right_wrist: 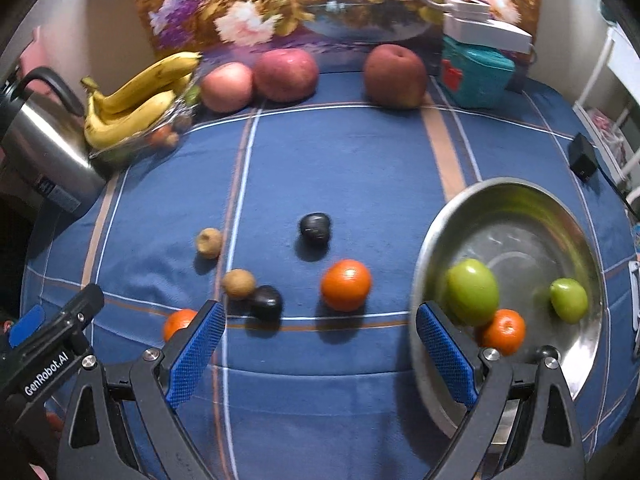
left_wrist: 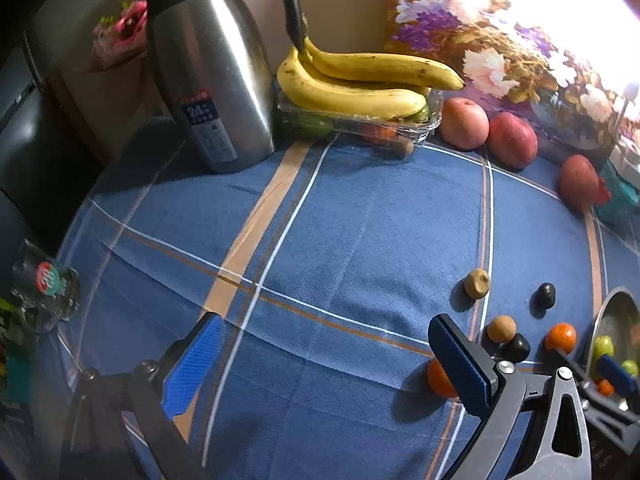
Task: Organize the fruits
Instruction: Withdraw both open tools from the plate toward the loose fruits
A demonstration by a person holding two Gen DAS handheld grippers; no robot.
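A steel bowl [right_wrist: 560,216] at the right holds two green fruits [right_wrist: 473,291] and a small orange [right_wrist: 503,331]. Loose on the blue cloth lie an orange [right_wrist: 346,285], two dark plums [right_wrist: 315,228], two brown kiwis [right_wrist: 238,283] and another orange [right_wrist: 178,322] by the left finger. My right gripper [right_wrist: 320,352] is open and empty, low over the cloth in front of them. My left gripper [left_wrist: 324,364] is open and empty, with an orange [left_wrist: 438,378] behind its right finger. The bowl's rim [left_wrist: 612,300] shows at the right in the left wrist view.
A steel kettle [left_wrist: 212,80] stands at the back left beside bananas [left_wrist: 360,80] on a clear fruit tray [left_wrist: 400,130]. Three red apples [right_wrist: 286,74] line the back. A teal box [right_wrist: 476,76] and a black adapter [right_wrist: 582,158] sit at the right. A plastic wrapper [left_wrist: 44,284] lies at the left edge.
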